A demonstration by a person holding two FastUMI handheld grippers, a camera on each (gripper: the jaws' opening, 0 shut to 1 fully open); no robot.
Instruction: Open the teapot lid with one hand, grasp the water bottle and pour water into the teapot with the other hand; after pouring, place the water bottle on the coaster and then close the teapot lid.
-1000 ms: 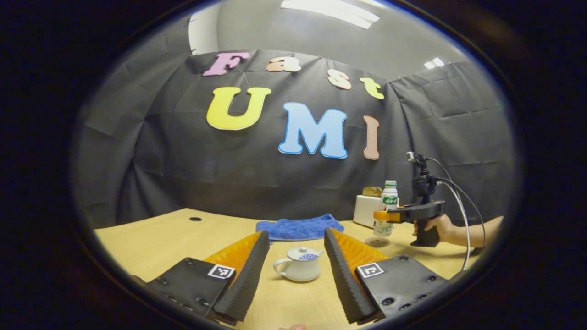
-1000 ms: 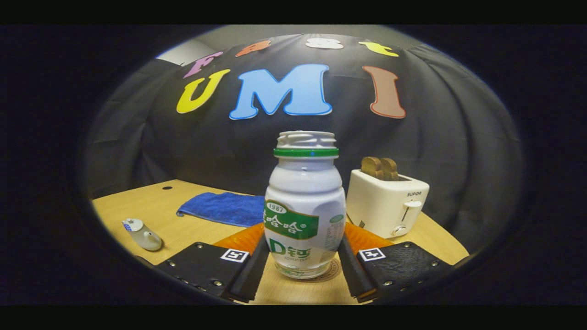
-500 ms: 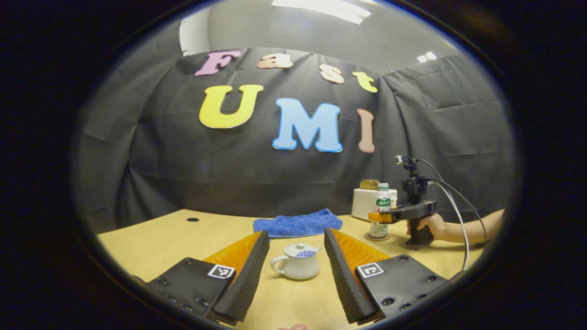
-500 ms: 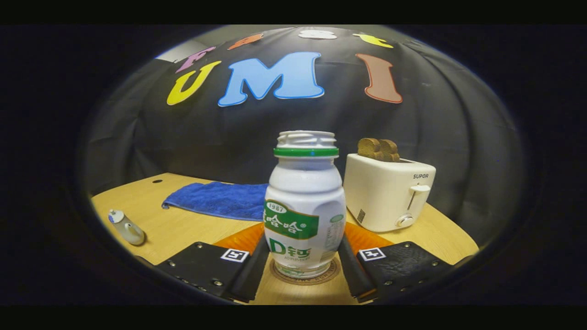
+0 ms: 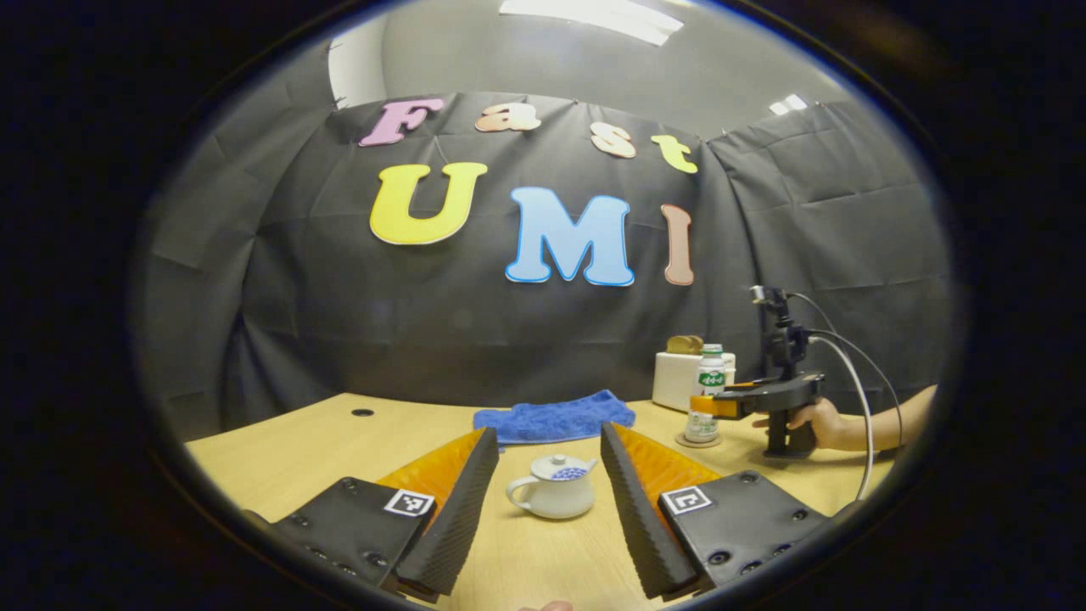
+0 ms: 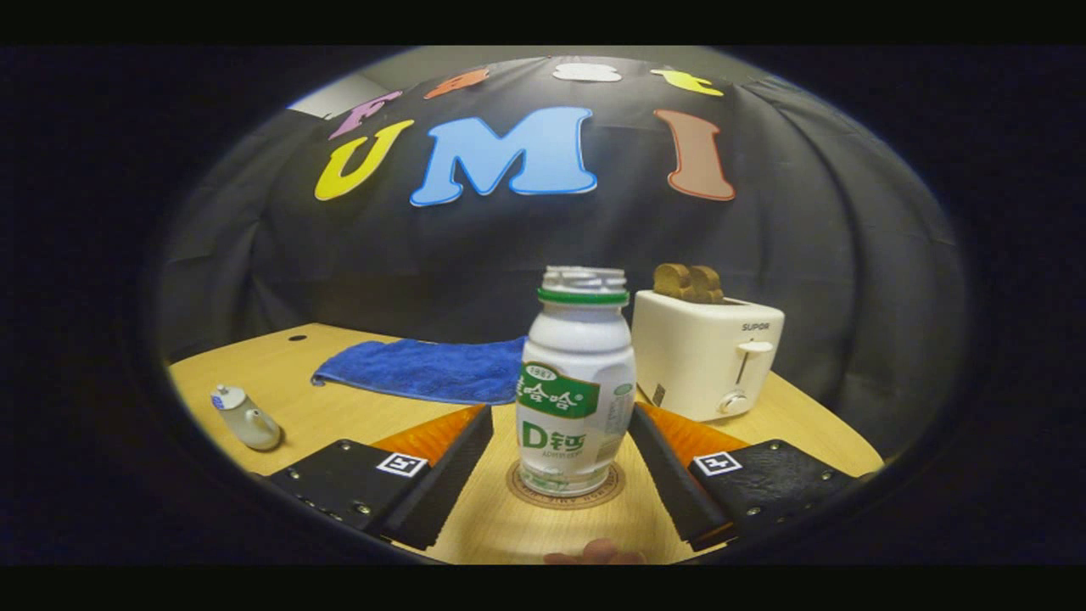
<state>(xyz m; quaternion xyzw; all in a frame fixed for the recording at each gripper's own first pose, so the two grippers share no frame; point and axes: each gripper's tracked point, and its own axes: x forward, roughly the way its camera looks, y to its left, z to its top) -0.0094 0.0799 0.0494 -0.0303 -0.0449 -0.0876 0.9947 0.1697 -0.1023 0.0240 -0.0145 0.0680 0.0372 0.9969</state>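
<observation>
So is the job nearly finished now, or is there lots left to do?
Nearly finished. The water bottle stands upright on the coaster, and the right gripper is open with gaps on both sides of it. The left gripper is open too, facing the teapot. The lid looks to be sitting on the pot already, so little or nothing seems left. Whether water went in cannot be seen.

The water bottle (image 6: 575, 390) has a green label with the number "1987" at the top, and under the label it says a big "D" with signs after it that are too small to tell. The white toaster (image 6: 707, 352) has the word "SUPOR" on its side. Each gripper finger carries a small black-and-white square sign.
</observation>
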